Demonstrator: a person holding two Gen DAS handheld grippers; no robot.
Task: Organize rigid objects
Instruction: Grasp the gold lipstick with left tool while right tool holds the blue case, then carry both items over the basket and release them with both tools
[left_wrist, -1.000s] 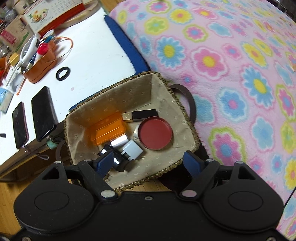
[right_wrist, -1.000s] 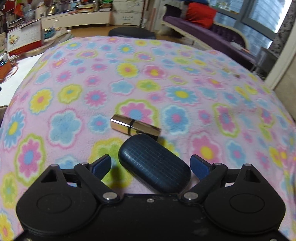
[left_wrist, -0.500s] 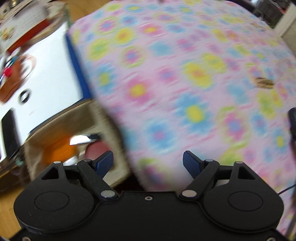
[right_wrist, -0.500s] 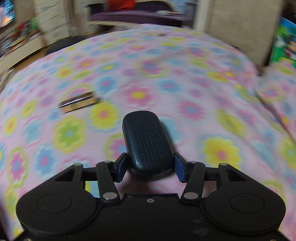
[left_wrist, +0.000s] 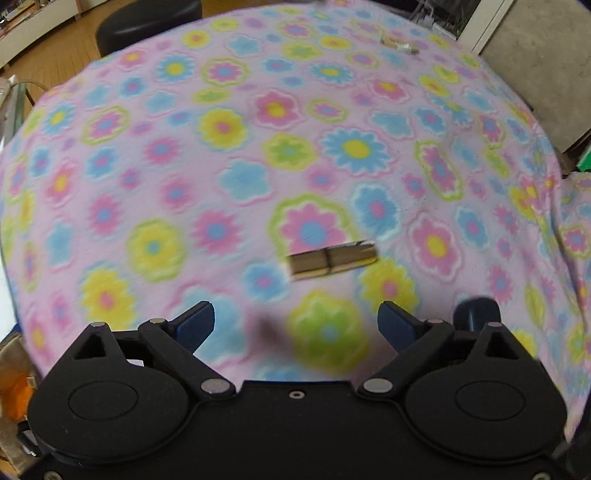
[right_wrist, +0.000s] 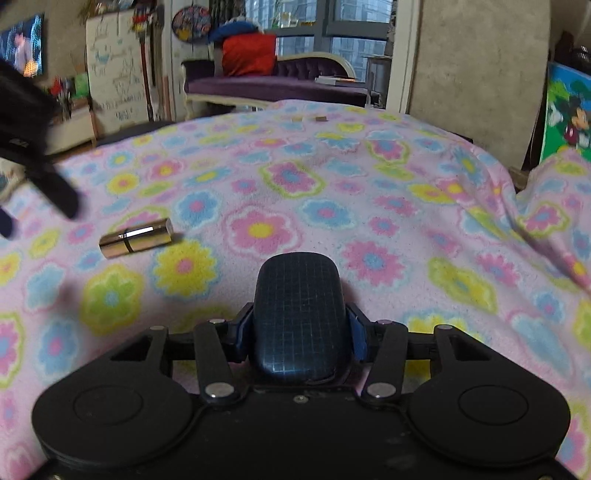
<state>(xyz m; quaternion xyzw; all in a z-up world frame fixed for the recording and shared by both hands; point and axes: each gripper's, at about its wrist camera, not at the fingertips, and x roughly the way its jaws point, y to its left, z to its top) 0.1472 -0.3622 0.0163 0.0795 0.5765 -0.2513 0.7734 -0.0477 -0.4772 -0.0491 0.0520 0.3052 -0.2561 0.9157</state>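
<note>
I am looking over the blanket (left_wrist: 155, 122), where the gold tube (left_wrist: 331, 260) is lying crosswise just ahead of my left tool (left_wrist: 295, 324), its jaws having just been opening wide and empty. My right tool (right_wrist: 300, 329) is gripping the case (right_wrist: 300, 314).

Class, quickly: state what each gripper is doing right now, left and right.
Left gripper: open, jaws just widened, nothing between them.
Right gripper: shut on the dark blue case.
</note>
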